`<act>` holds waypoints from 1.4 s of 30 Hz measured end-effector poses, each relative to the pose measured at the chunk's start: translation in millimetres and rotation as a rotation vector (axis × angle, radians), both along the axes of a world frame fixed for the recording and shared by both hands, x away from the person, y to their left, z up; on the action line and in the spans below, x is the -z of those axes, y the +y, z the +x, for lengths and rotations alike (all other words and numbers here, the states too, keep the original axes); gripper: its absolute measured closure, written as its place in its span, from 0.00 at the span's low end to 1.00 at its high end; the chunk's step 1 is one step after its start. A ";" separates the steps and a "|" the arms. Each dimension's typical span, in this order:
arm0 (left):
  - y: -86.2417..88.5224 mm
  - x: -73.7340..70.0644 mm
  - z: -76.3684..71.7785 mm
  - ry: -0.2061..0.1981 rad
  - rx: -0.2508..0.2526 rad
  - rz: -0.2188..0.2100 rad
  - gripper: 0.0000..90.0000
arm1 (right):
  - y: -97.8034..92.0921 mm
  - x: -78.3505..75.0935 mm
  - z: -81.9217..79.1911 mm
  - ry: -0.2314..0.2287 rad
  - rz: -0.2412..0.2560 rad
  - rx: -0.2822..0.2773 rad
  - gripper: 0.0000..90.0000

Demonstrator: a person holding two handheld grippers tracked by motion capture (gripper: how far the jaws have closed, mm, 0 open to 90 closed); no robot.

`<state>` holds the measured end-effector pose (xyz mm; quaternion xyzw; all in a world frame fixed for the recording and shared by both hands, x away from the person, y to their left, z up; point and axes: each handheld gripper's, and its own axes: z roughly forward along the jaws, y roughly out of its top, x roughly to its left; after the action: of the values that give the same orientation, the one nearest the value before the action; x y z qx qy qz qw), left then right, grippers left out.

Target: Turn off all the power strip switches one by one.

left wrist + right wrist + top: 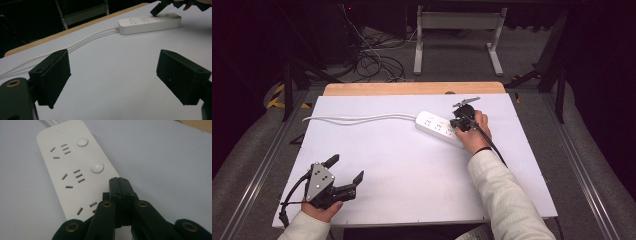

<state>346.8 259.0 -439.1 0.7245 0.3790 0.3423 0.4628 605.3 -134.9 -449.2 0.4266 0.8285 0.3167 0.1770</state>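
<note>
Right gripper view: right claw [120, 182] pressed together, nothing between the jaws, tip down on the white power strip [72, 167] at its near end, over where that socket's round button would sit. Two more buttons lie ahead of the tip, along the strip's right edge.

Likely step: pressing a switch.

Risks: the strip is smooth hard plastic with rounded corners, lying loose on a matte white table [412, 170]; an off-centre push could skid it or tip its edge. The tip could also slip off the domed button into the socket slots just left of it.

Left claw [343, 174] spread wide, empty, well short of the strip, near the table's front edge. Pads look flat, black, rubbery. White cable [357, 119] runs away from the strip's far end.
</note>
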 end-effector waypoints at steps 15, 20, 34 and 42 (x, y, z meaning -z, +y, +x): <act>0.1 -0.1 -0.1 0.002 0.000 0.001 0.14 | 1.6 0.7 -0.1 0.005 -0.004 0.012 1.00; 0.1 -0.2 -0.1 0.001 0.001 0.001 0.14 | -2.6 -4.4 0.7 0.001 0.006 -0.001 1.00; -0.7 0.6 1.1 0.005 0.002 0.006 0.14 | 6.1 -16.2 -1.2 -0.072 0.126 -0.039 1.00; -0.8 0.9 1.7 0.007 0.002 0.005 0.14 | 14.5 -3.0 5.3 -0.077 0.156 -0.045 1.00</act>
<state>348.5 258.2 -440.1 0.7273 0.3791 0.3404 0.4598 610.7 -120.4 -446.2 0.4077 0.8035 0.4001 0.1677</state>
